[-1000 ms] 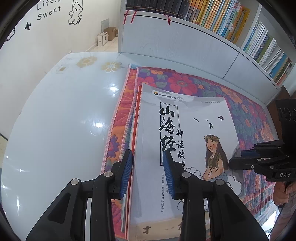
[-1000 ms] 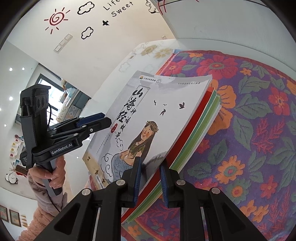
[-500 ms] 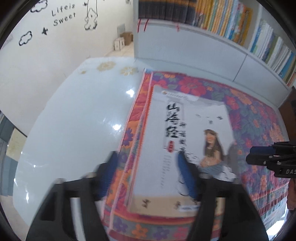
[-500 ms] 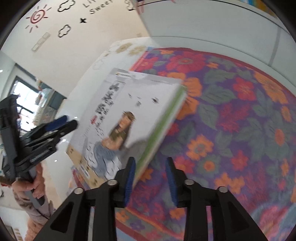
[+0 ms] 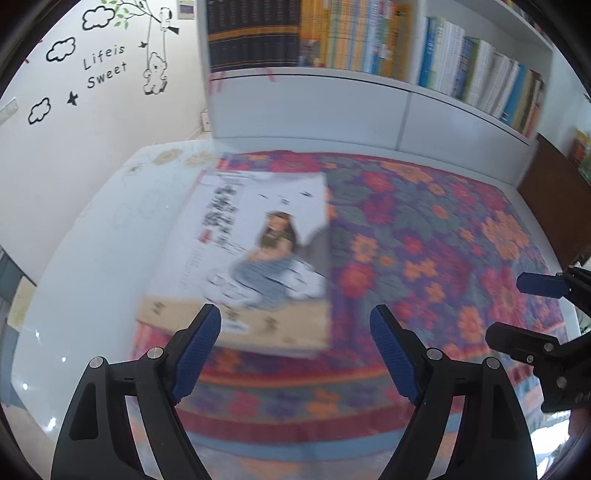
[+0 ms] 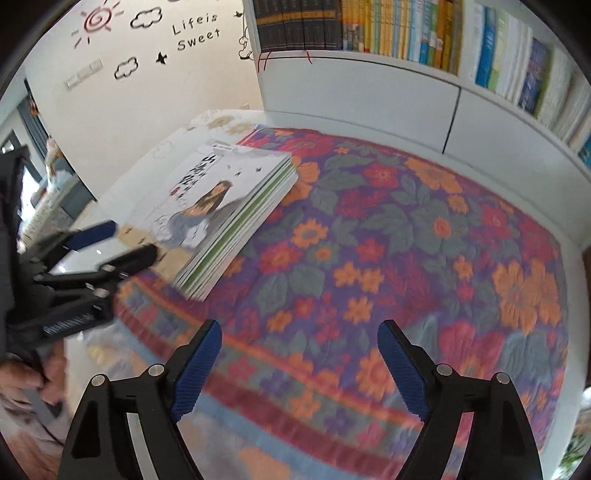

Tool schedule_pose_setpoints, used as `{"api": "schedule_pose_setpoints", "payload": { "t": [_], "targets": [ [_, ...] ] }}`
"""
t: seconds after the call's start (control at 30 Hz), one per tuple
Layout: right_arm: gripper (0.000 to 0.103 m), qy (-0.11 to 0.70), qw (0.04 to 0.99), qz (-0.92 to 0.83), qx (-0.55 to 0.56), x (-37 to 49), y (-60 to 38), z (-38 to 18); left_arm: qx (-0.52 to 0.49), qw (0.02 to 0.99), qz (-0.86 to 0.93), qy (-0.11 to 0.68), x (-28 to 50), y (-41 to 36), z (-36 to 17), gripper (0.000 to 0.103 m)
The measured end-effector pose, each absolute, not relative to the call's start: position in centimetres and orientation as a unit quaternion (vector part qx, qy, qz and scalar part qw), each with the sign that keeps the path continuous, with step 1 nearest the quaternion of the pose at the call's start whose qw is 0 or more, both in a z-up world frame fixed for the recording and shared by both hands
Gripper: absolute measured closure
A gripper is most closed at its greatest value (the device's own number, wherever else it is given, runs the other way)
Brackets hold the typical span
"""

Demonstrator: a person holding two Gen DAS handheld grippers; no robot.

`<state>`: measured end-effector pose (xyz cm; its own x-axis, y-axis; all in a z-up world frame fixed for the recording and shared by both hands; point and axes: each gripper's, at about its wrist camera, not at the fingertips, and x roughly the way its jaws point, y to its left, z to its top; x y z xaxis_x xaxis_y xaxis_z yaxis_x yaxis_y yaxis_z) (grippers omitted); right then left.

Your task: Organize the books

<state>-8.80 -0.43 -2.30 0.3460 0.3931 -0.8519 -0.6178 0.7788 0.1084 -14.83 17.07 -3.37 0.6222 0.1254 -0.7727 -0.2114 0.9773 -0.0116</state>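
Shelves of upright books back a white table under a floral cloth. On the cloth's left part lies the book stack. Your left gripper and right gripper tilt downward, jaws opening, nothing between them. Only the right view shows the stack's coloured page edges and your hand.

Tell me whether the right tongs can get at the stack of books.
Probably yes: the right tongs, opening and empty, have only bare floral cloth before the stack of books; the left tongs hover beside it.
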Motion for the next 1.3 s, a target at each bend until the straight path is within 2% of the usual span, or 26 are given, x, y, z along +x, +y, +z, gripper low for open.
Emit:
{"api": "schedule_pose_setpoints", "payload": {
  "t": [0.17,0.43,0.63,1.3],
  "targets": [
    [0.018,0.429,0.854,0.274,-0.108,-11.7,-3.5,-1.3,-0.059,0.898,0.09,0.426,-15.8,14.0,-4.3,0.016],
    [0.018,0.39,0.892,0.224,-0.033,-14.5,-8.2,-1.6,-0.071,0.899,0.072,0.426,-17.2,10.8,-5.5,0.016],
    [0.018,0.391,0.903,0.172,-0.048,-15.3,-9.1,-3.1,-0.054,0.903,0.084,0.417,-17.7,9.2,-6.1,0.016],
    [0.018,0.402,0.893,0.199,-0.04,-14.8,-7.4,-4.7,-0.053,0.912,0.079,0.4,-18.0,8.9,-6.3,0.016]
  ]
}}
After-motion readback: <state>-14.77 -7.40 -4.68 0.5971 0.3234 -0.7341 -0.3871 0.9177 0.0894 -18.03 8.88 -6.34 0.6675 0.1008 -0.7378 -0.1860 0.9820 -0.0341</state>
